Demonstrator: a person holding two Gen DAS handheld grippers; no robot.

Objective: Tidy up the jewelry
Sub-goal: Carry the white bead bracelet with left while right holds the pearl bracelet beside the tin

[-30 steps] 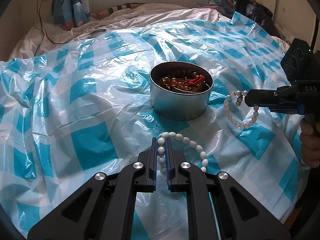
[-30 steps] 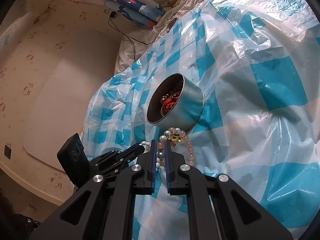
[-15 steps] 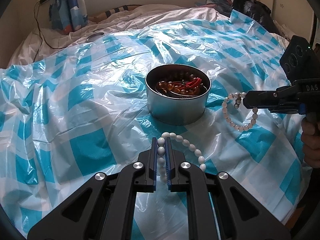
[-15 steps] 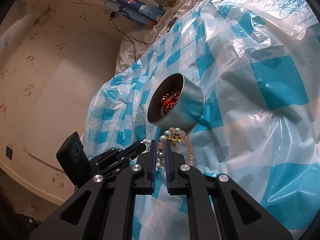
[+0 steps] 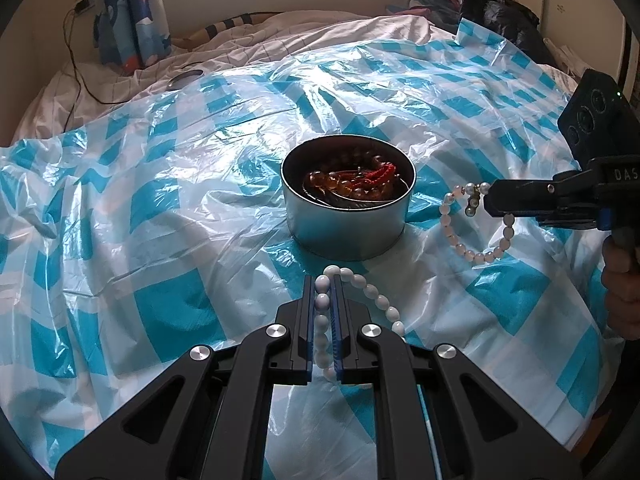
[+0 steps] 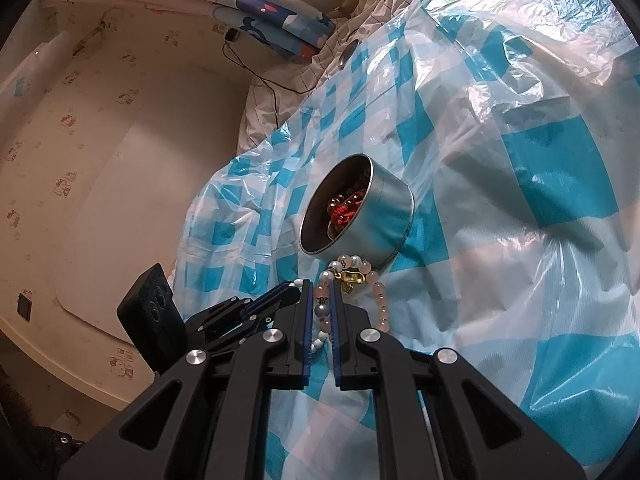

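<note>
A round metal tin (image 5: 347, 216) with amber beads and a red cord inside sits mid-sheet; it also shows in the right wrist view (image 6: 374, 216). My left gripper (image 5: 322, 284) is shut on a white bead bracelet (image 5: 376, 296), held just in front of the tin. My right gripper (image 6: 321, 286) is shut on a pale pink bead bracelet (image 6: 380, 300) with a gold charm (image 6: 351, 277), to the right of the tin and level with its rim; the left wrist view shows that gripper (image 5: 486, 202) and the bracelet (image 5: 472, 254) hanging from it.
A crinkled blue and white checked plastic sheet (image 5: 160, 200) covers the bed. A small round disc (image 5: 185, 78) and a black cable (image 5: 78, 80) lie on the far bedding. A dark bag (image 5: 496, 8) sits at the far right. A wall (image 6: 100, 160) runs along the bed.
My left gripper with the white bracelet has moved closer to the tin. The right gripper with the pink bracelet has shifted slightly toward the tin. Both stay shut.
</note>
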